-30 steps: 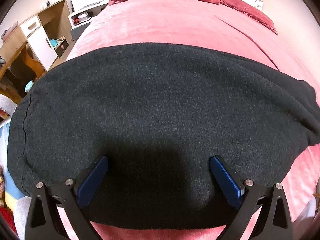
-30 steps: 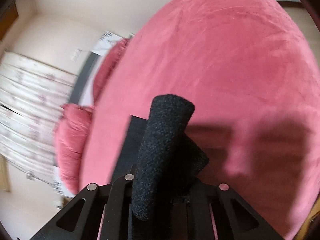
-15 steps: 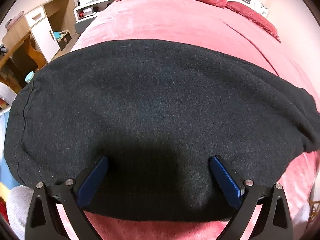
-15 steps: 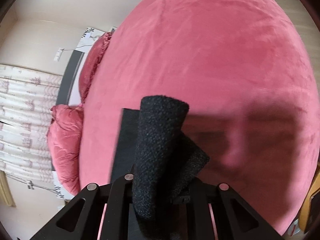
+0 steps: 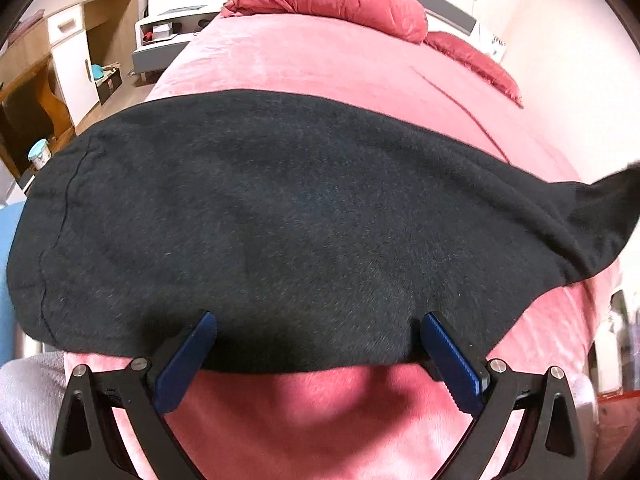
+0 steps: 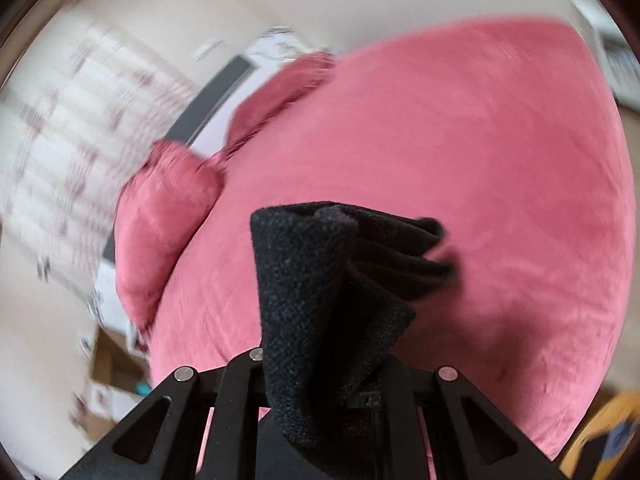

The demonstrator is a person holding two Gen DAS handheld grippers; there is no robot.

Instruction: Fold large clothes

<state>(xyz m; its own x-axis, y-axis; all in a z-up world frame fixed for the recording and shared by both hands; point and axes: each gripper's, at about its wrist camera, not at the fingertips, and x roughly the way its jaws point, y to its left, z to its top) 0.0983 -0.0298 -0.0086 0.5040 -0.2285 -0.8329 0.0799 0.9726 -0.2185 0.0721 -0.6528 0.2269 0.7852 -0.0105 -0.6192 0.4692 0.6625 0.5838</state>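
Your left gripper (image 5: 316, 344) stands wide open over the near hem of the black garment (image 5: 280, 220), gripping nothing. The garment lies across the pink bed (image 5: 320, 56), long axis side to side. Your right gripper (image 6: 320, 360) clamps what appears a bunched corner, lifted off the bed.

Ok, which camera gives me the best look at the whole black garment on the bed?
The left wrist view: the black garment lies spread across the pink bed, nearly all of it in frame. The right wrist view shows only a bunched fold, pinched in the right hand-held gripper.
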